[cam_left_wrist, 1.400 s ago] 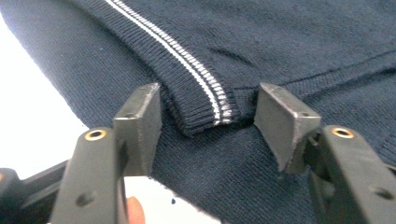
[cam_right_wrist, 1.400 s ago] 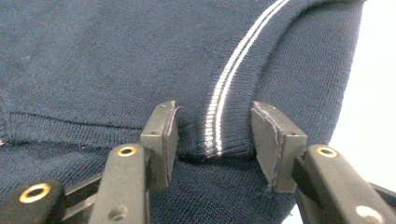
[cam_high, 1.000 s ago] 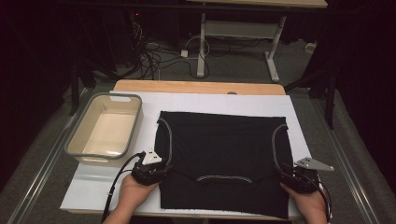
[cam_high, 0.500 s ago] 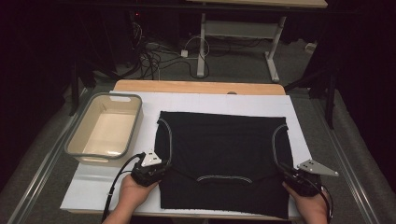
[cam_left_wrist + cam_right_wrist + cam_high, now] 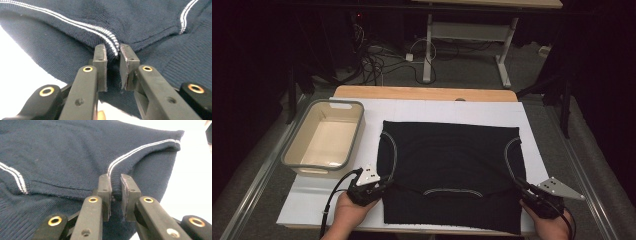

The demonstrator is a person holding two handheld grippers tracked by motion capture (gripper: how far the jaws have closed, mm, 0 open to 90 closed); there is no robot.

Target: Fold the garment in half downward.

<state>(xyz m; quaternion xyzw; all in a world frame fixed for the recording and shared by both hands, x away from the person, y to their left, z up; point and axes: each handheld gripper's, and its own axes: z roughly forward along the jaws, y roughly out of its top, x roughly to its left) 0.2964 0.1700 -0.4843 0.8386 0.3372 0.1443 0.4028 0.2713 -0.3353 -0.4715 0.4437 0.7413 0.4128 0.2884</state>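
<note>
From the high view, a dark knitted garment [image 5: 452, 175] lies spread flat on a white sheet [image 5: 532, 120] that covers the counter [image 5: 422, 93], reaching from the middle of the sheet down to its near edge. A beige tub [image 5: 324, 137] stands on the sheet's left side, just beside the garment and apart from it. The left hand-held gripper [image 5: 384, 182] sits at the garment's near left edge, where a striped trim curves in, and the right hand-held gripper [image 5: 523, 187] sits at the near right edge on the matching trim; each is carried by a hand coming in from the near edge of the counter. In the left gripper view, the left hand-held gripper [image 5: 115, 53] has just been closing and is now clamped on the ribbed, white-striped trim, a fold of it pinched between the pads [image 5: 100, 53]. In the right gripper view, the right hand-held gripper [image 5: 115, 182] has likewise just been closing and grips a bunched roll of the same kind of trim between its pads [image 5: 126, 186], with the white sheet showing beyond the garment's edge.
</note>
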